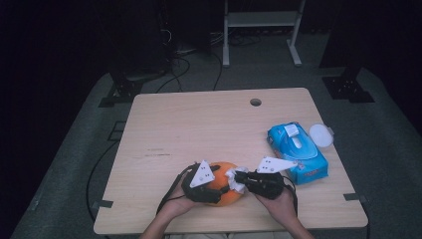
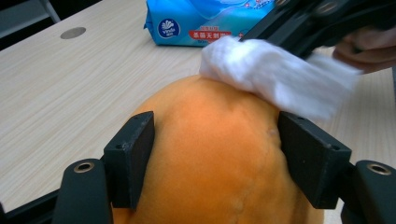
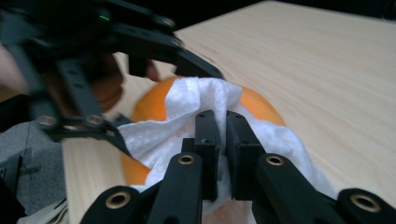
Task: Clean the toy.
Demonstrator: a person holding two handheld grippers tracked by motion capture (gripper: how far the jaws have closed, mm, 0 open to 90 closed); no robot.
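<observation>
Dark room, pale wooden tabletop [image 1: 199, 124]. Near its front edge lies an orange fruit [image 1: 225, 186]. Left tool [image 2: 215, 154] straddles it, pads at both flanks; whether they press I cannot tell. Right tool [image 3: 222, 140] pinches a white wipe [image 3: 196, 107] against the fruit's top. A blue wipe pack [image 1: 297, 147] sits to the right.
</observation>
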